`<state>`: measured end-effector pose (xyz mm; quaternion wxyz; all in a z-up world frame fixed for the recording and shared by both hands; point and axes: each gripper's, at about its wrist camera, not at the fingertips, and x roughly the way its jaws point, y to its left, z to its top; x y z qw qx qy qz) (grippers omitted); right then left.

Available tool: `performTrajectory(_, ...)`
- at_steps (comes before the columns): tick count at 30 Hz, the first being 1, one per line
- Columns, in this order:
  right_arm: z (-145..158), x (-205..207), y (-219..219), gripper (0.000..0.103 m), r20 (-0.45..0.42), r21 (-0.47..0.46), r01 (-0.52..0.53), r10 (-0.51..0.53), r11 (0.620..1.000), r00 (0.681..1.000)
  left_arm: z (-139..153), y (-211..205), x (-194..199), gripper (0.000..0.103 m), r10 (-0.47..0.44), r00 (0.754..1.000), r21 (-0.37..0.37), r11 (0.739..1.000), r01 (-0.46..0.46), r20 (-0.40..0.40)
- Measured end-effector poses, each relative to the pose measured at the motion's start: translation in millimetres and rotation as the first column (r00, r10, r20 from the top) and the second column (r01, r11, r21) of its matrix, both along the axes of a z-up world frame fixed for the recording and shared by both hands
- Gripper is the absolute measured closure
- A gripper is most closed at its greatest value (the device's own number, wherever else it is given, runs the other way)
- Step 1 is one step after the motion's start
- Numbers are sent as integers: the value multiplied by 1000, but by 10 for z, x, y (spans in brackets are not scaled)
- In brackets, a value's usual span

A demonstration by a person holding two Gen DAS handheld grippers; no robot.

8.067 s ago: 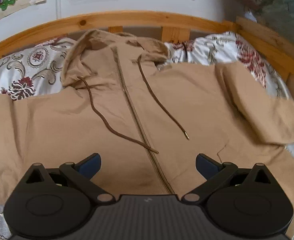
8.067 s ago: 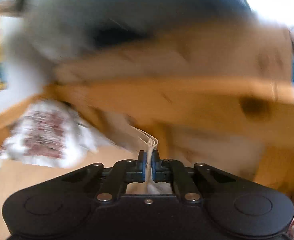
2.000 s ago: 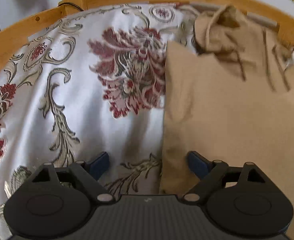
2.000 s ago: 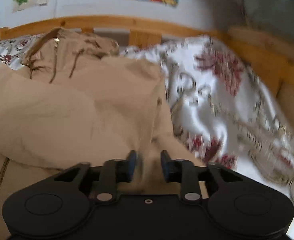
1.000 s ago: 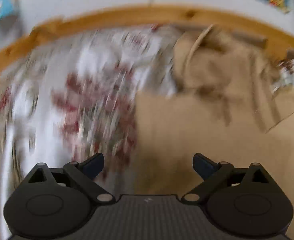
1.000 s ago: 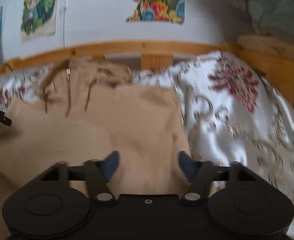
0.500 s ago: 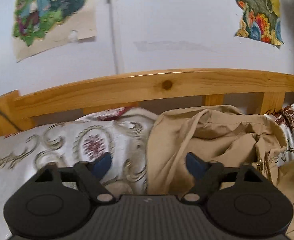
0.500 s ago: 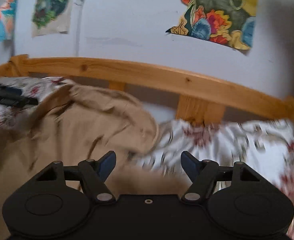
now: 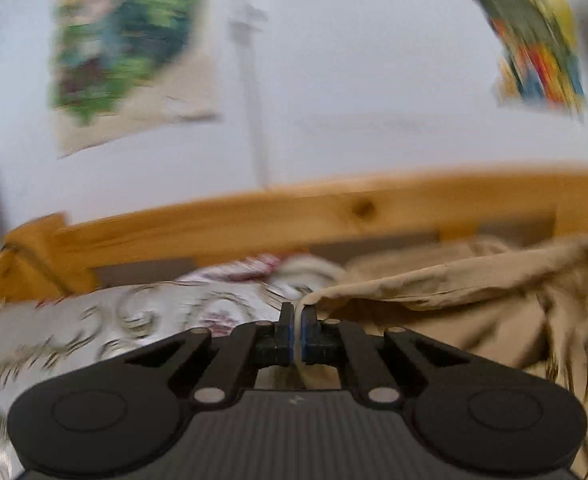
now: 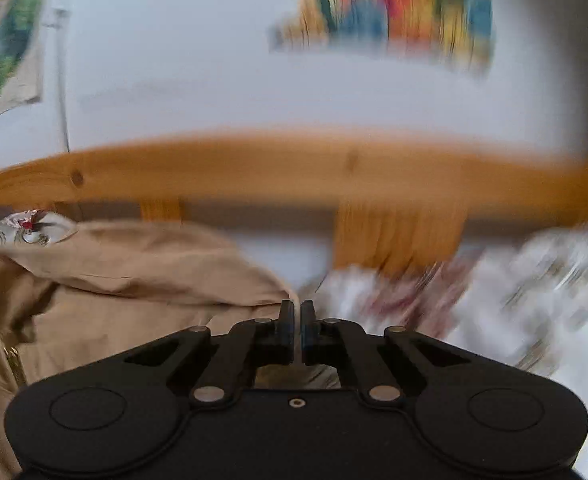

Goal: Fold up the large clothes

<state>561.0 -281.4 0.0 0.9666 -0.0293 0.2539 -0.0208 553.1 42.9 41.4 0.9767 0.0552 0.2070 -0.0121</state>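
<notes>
The tan zip hoodie lies on the bed with its hood end near the headboard. My left gripper is shut on the hoodie's left top edge, and the cloth stretches away to the right. In the right wrist view the hoodie fills the left side. My right gripper is shut on its right top edge. Both views are blurred by motion.
The wooden headboard rail runs across just behind the hoodie, also in the right wrist view. A floral white bedspread lies to the left and to the right. Posters hang on the white wall.
Both grippers were open half a second ago above the hood end. Both have now shut on the hoodie's top edge, and both views are moving.
</notes>
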Motion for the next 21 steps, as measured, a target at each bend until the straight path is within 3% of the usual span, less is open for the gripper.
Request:
performTrajectory(1,24,-103,15,102,29,-11,-22,22,1000,999,2,113,-86,101,6,1000,-53,999,-5,17)
performTrajectory(7,205,-823,258,102,211,-136,-78,106,988,972,-35,416,-618,101,28,994,-176,984,-9,105)
performTrajectory(11,132,-1184,262,102,234,-204,-94,142,975,962,-115,448,-939,101,-49,984,-93,993,66,173)
performTrajectory(13,44,-1296,237,102,199,-226,-110,157,968,967,-182,464,-1059,101,-82,983,-72,993,95,167)
performTrajectory(16,-94,-1374,185,102,138,-231,-122,156,965,978,-313,399,-1160,101,-134,980,16,991,133,148)
performTrajectory(21,-205,-1360,168,102,104,-212,-121,145,970,984,-440,308,-1136,100,-171,980,98,982,162,99)
